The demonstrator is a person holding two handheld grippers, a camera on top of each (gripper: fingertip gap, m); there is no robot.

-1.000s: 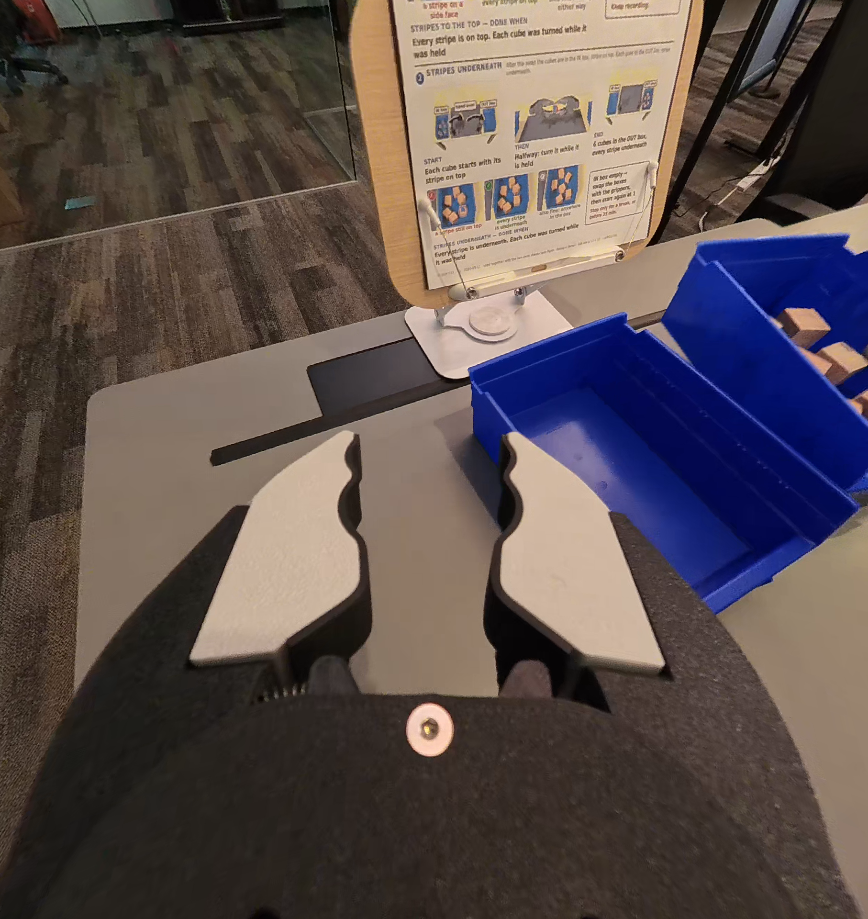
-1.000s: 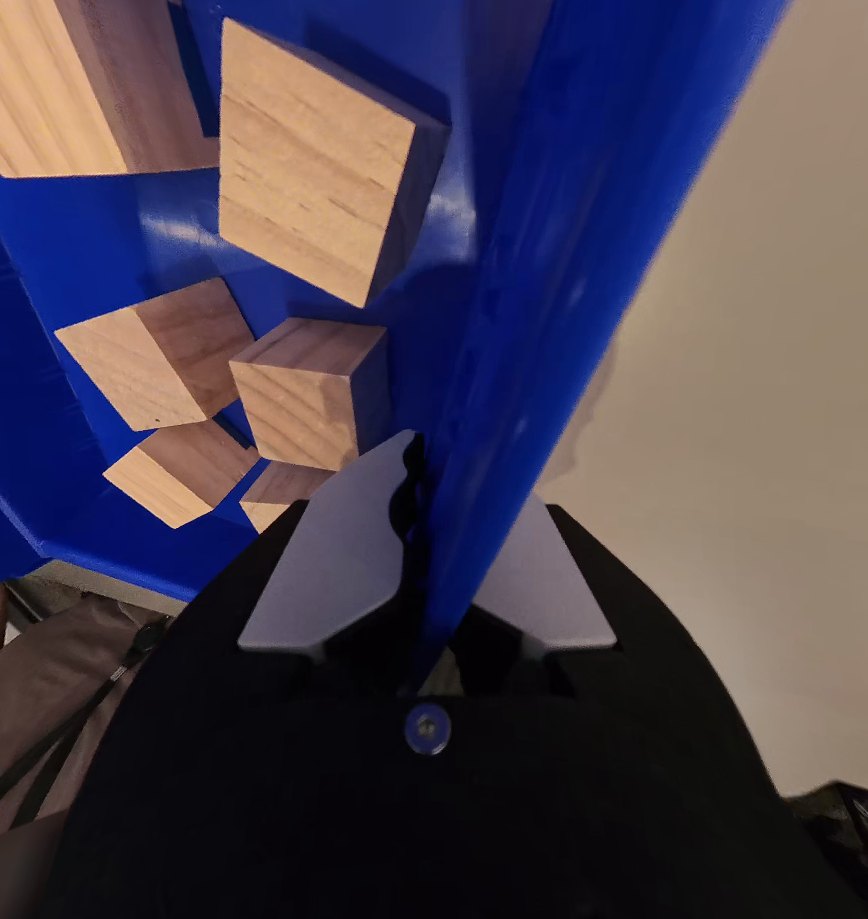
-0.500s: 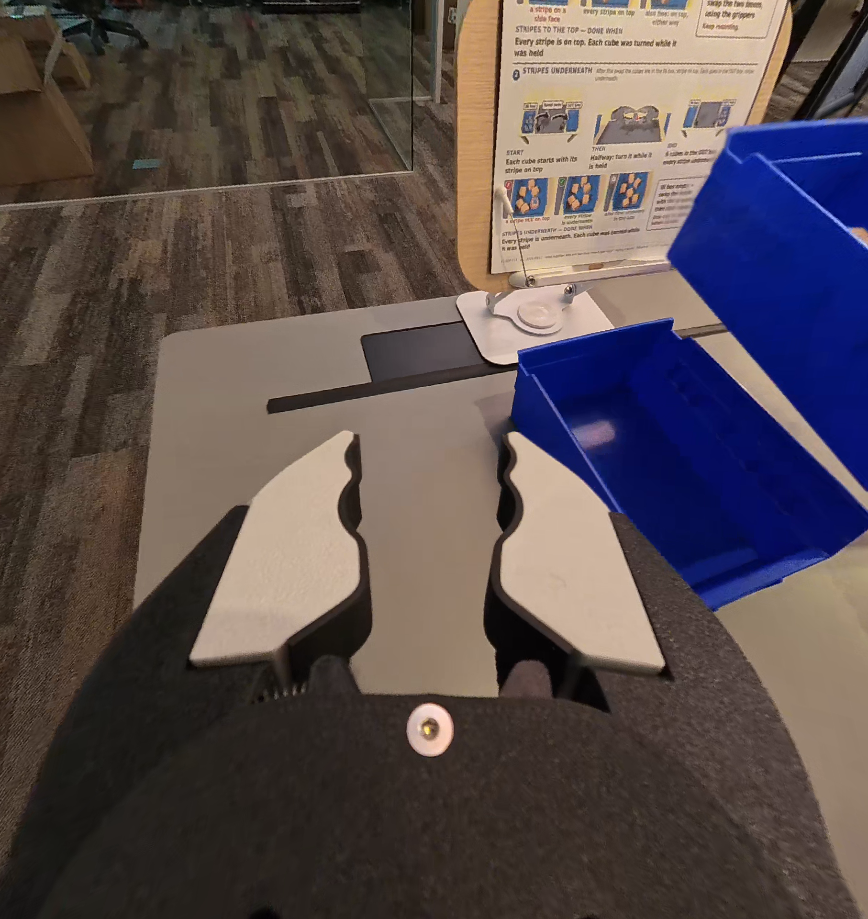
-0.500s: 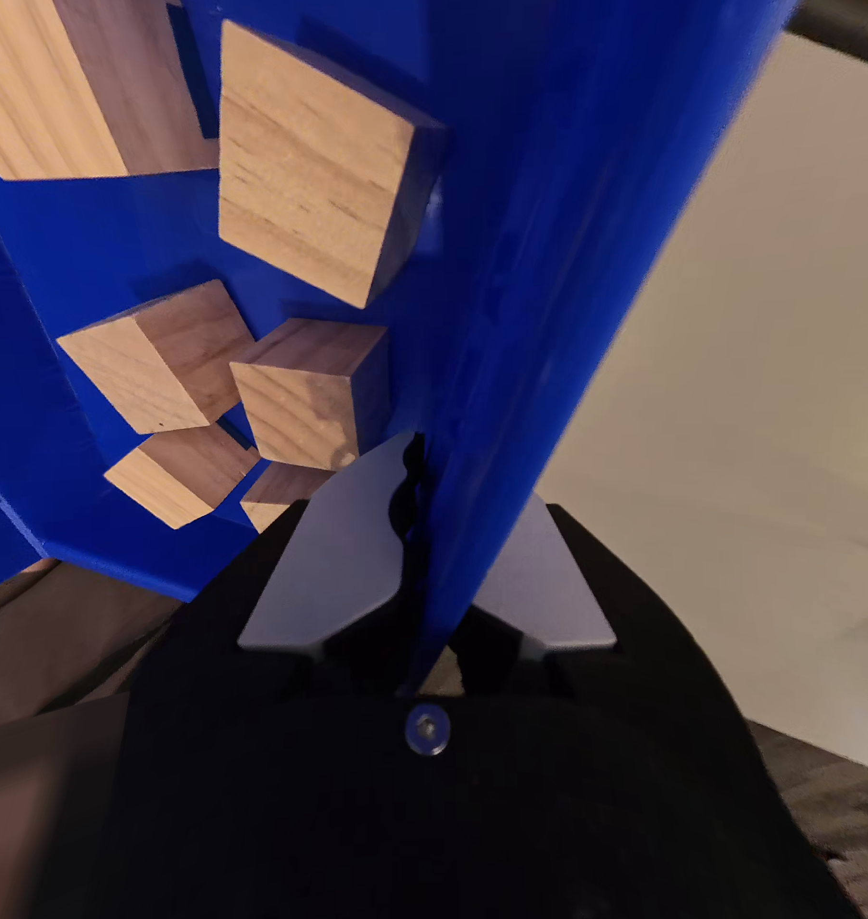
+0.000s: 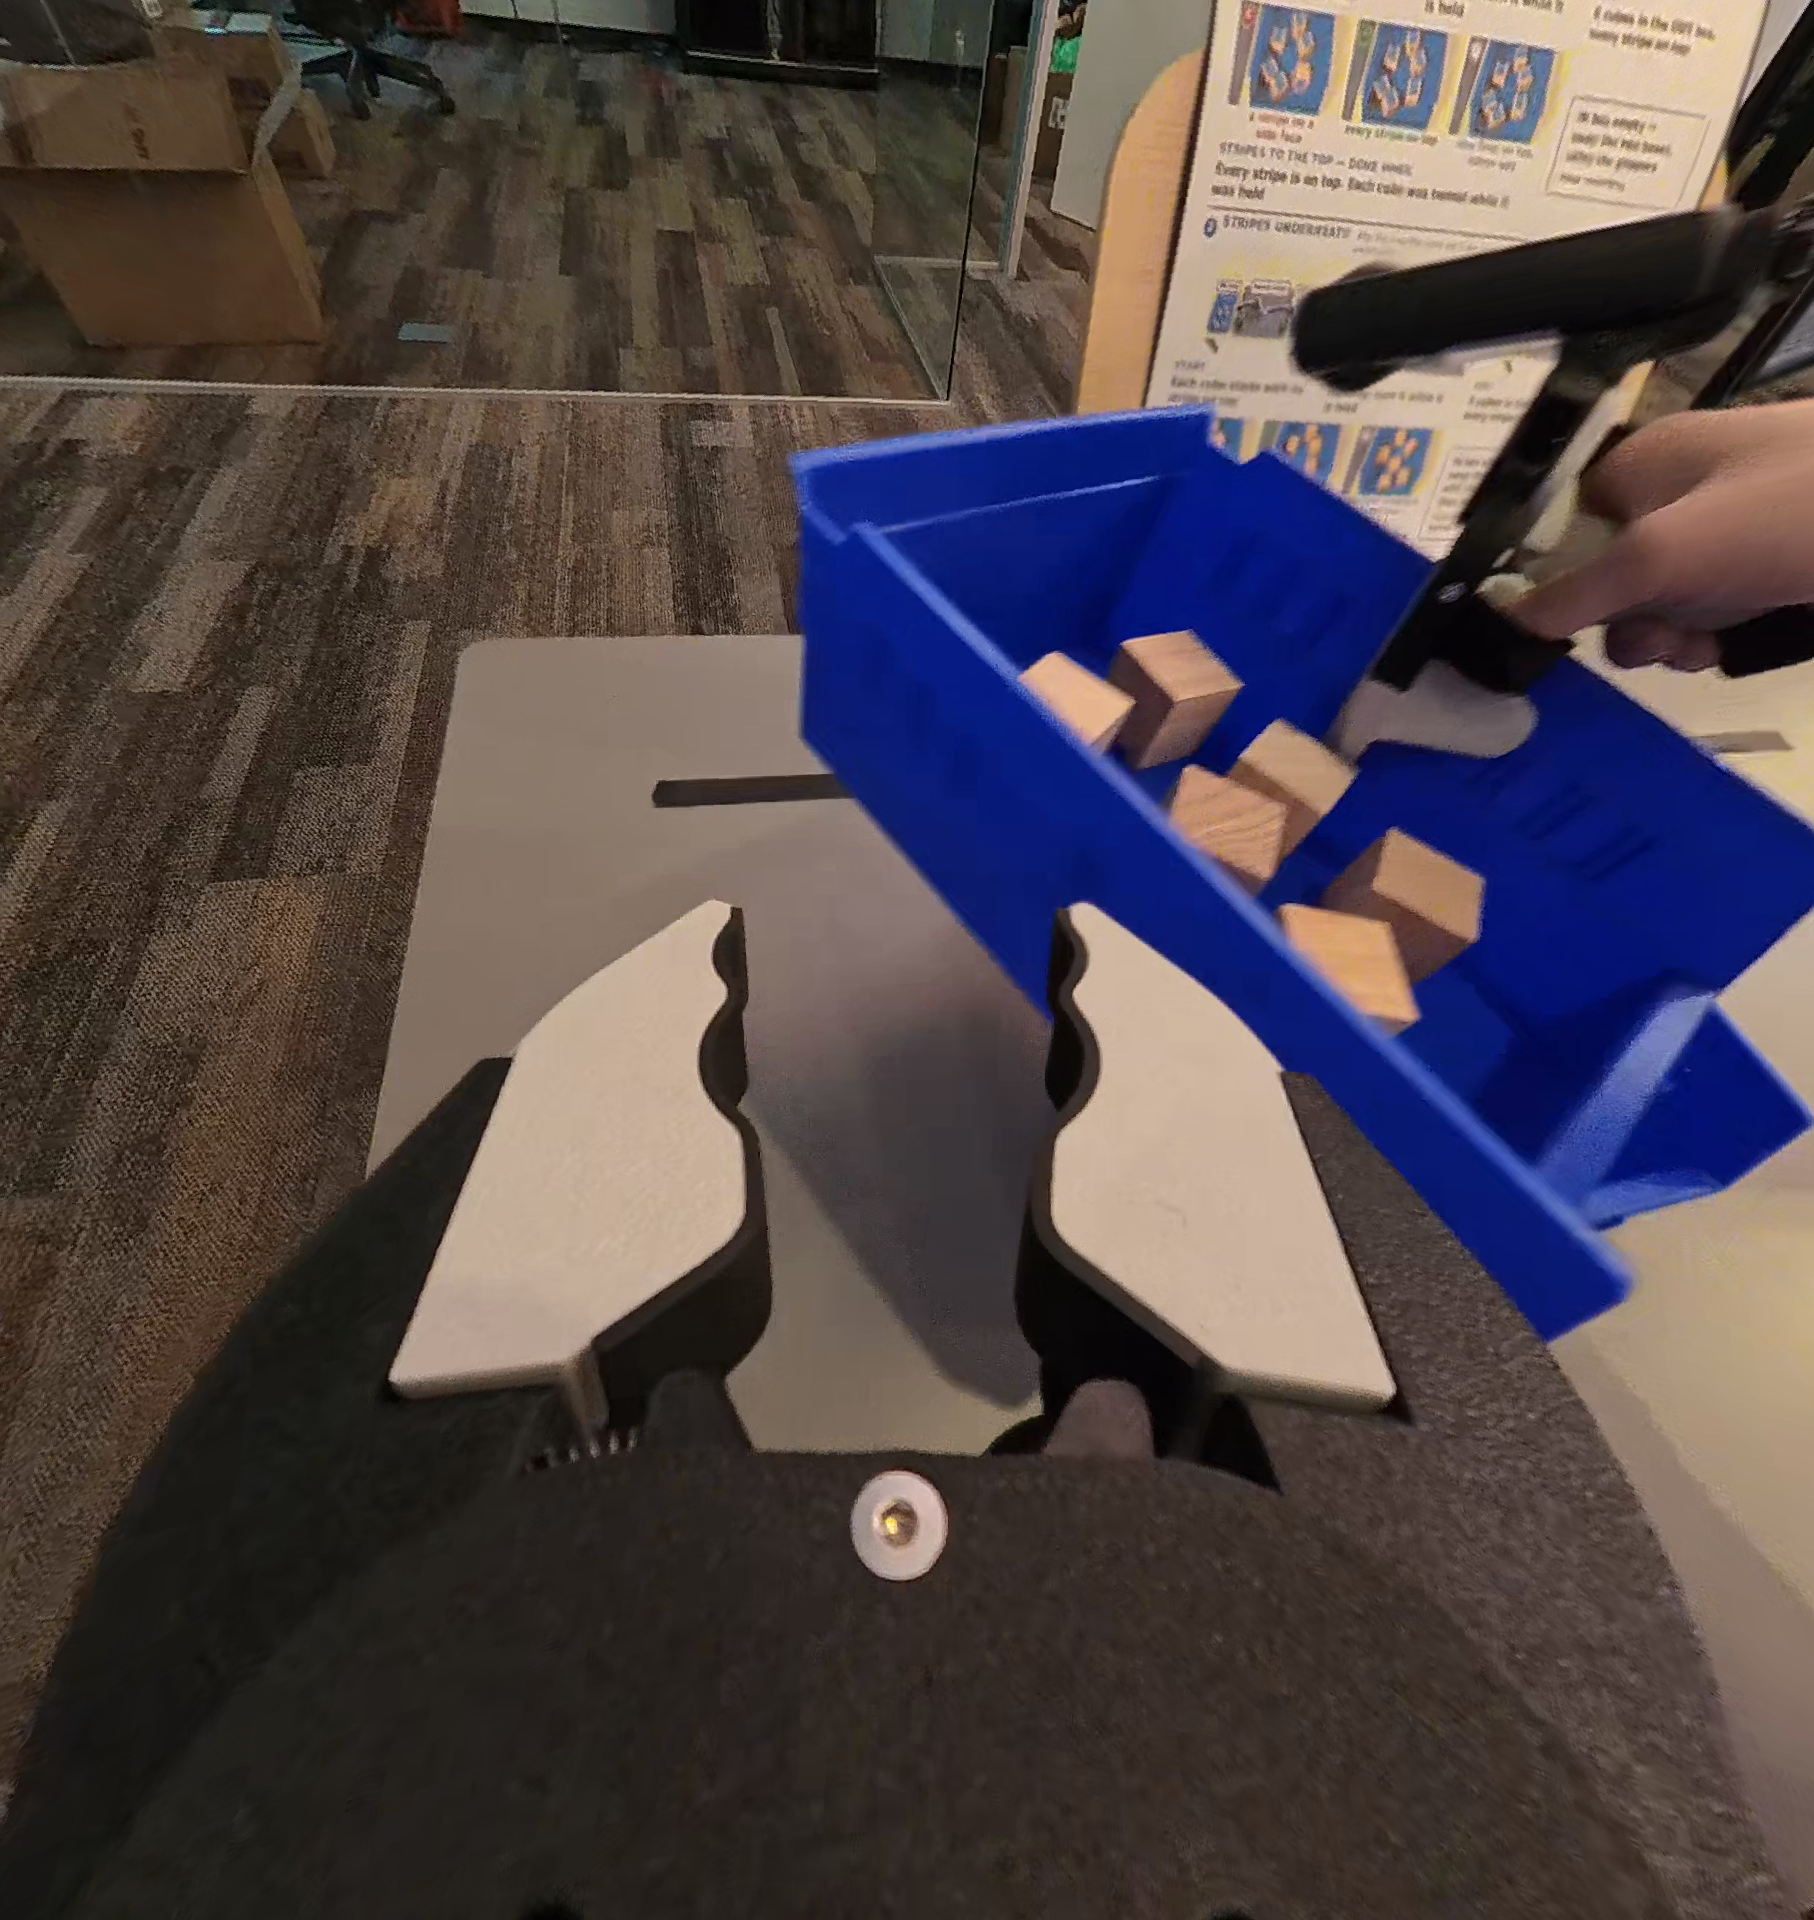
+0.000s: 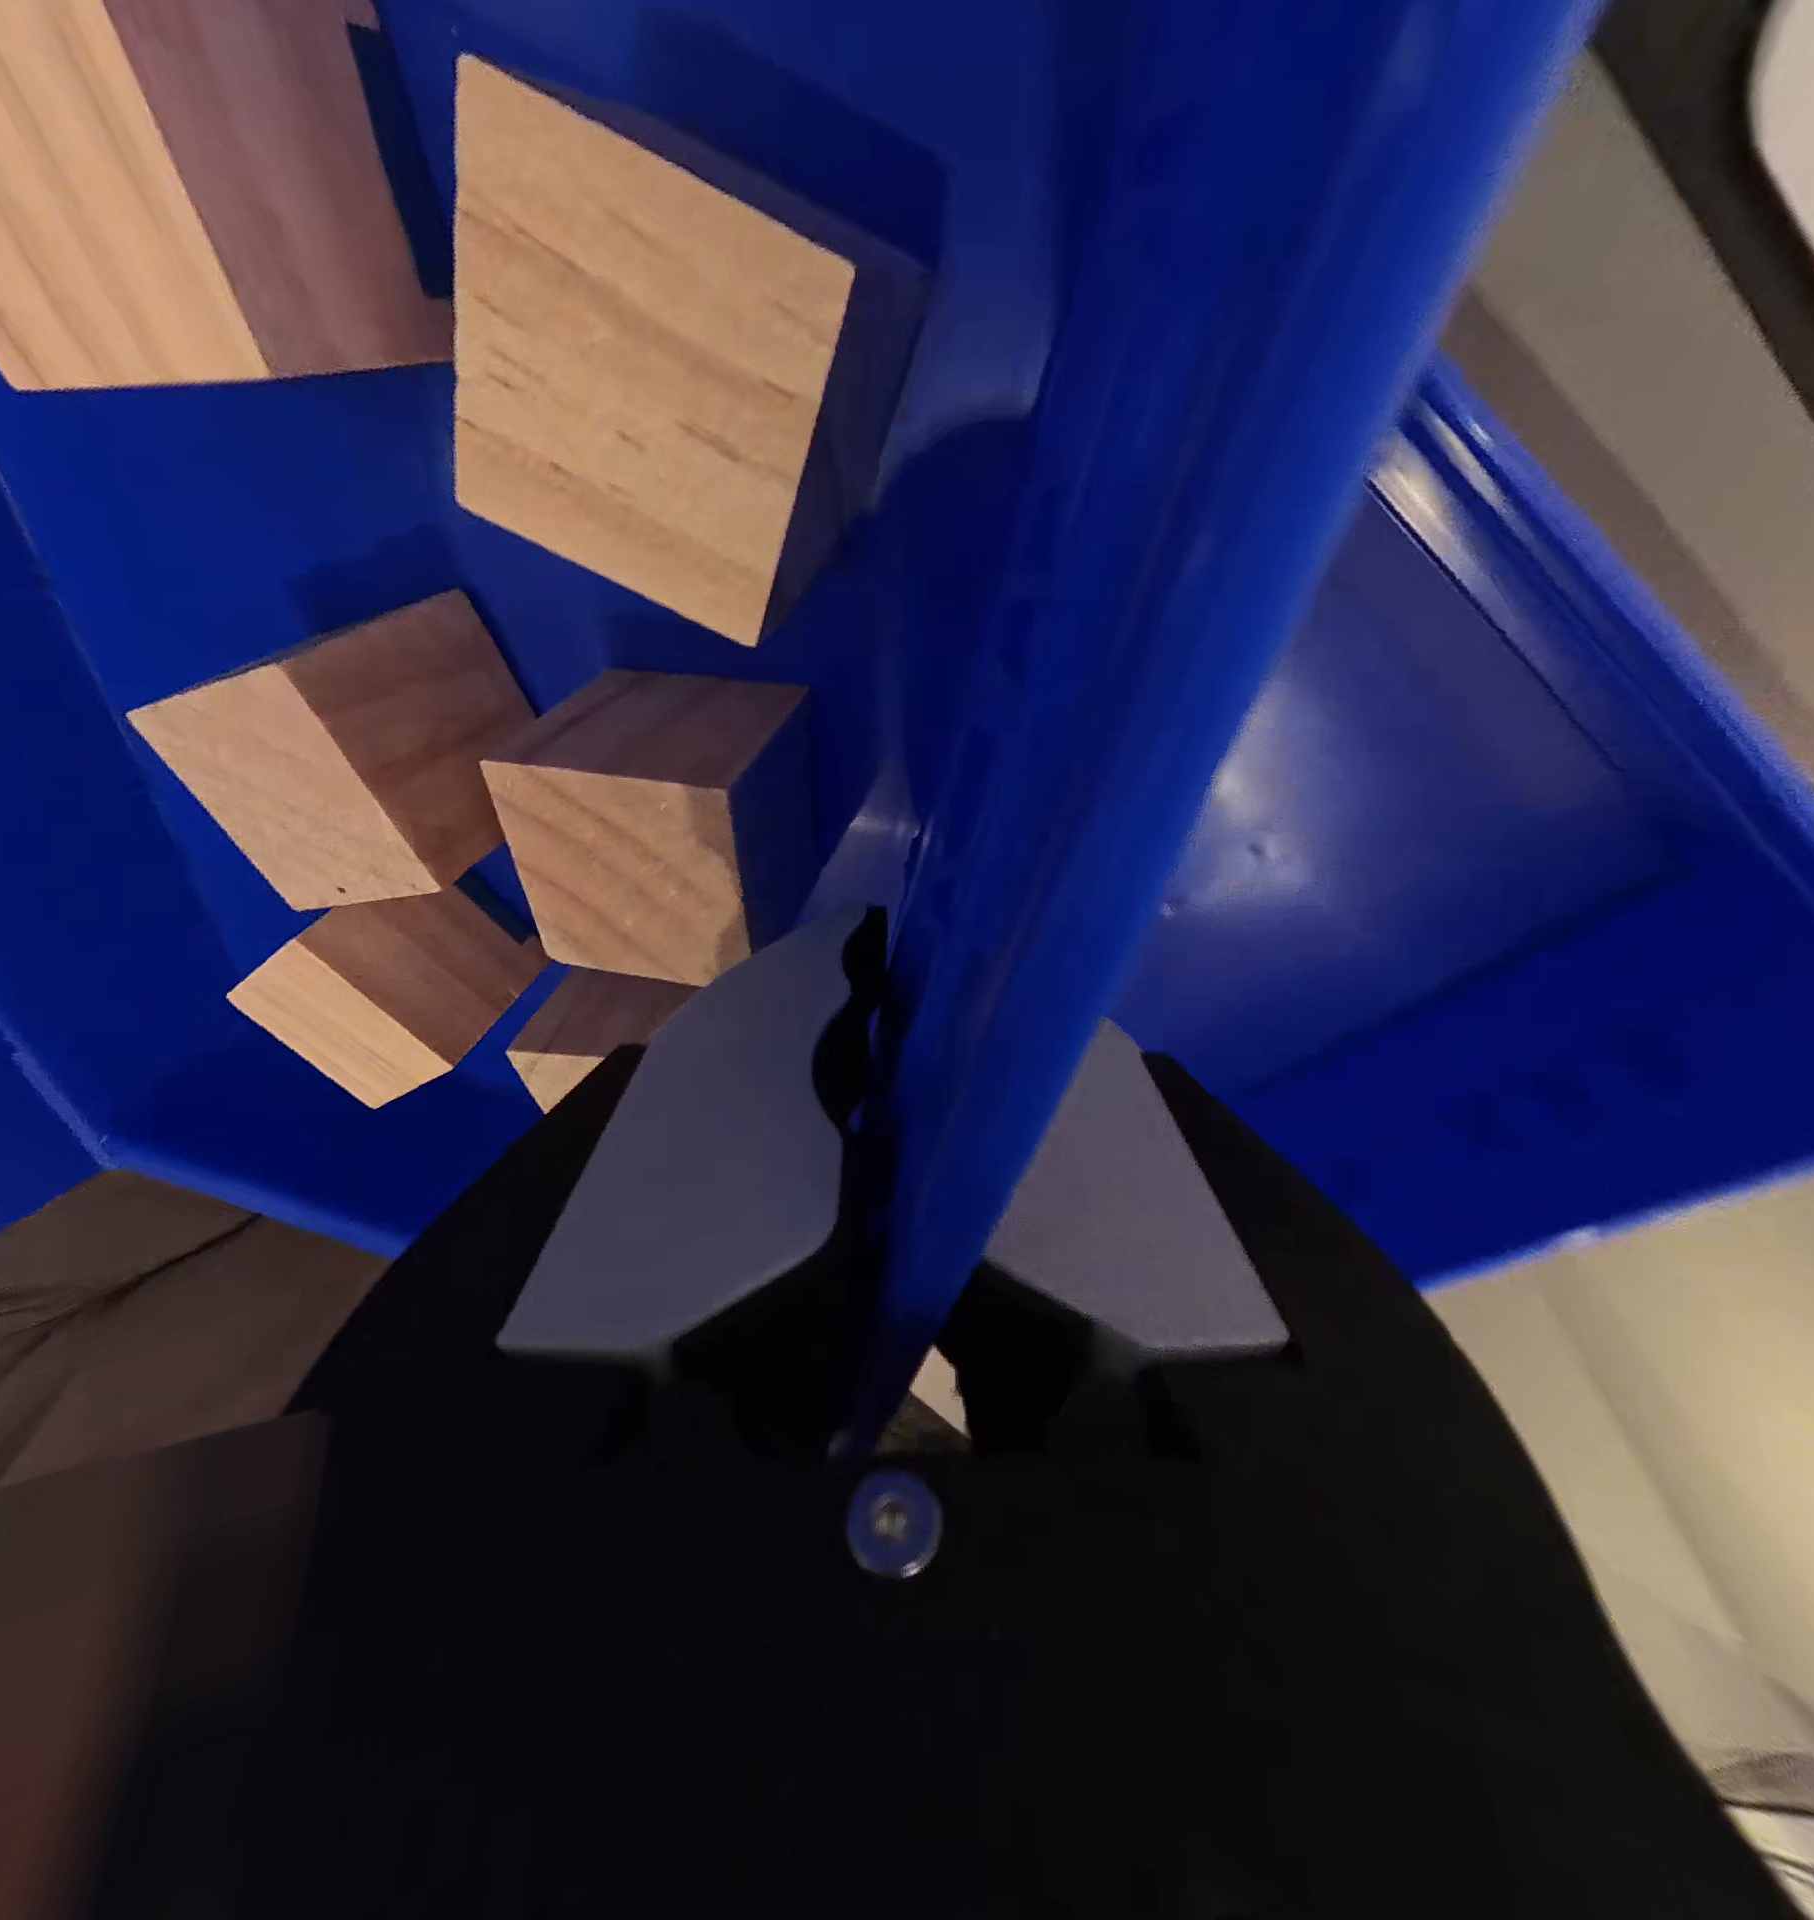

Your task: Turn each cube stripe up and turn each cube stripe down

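My right gripper (image 6: 887, 940) is shut on the side wall of a blue bin (image 6: 1142, 520) and holds it tilted in the air. Several plain wooden cubes (image 6: 633, 343) lie inside it; no stripe shows on them. In the left wrist view the lifted bin (image 5: 934, 727) hangs just beyond my right finger, with the cubes (image 5: 1178, 696) inside and the right gripper (image 5: 1433, 717) clamped on its far wall. My left gripper (image 5: 898, 920) is open and empty above the grey table (image 5: 570, 831).
A second, empty blue bin (image 6: 1454, 883) sits on the table under the lifted one; its corner shows in the left wrist view (image 5: 1713, 1122). An instruction board (image 5: 1402, 156) stands at the back. The table's left edge drops to a wood-pattern floor with a cardboard box (image 5: 155, 208).
The bin with cubes has risen off the table and swung left over the empty bin, close to my left gripper. The left gripper stays open; the right stays clamped.
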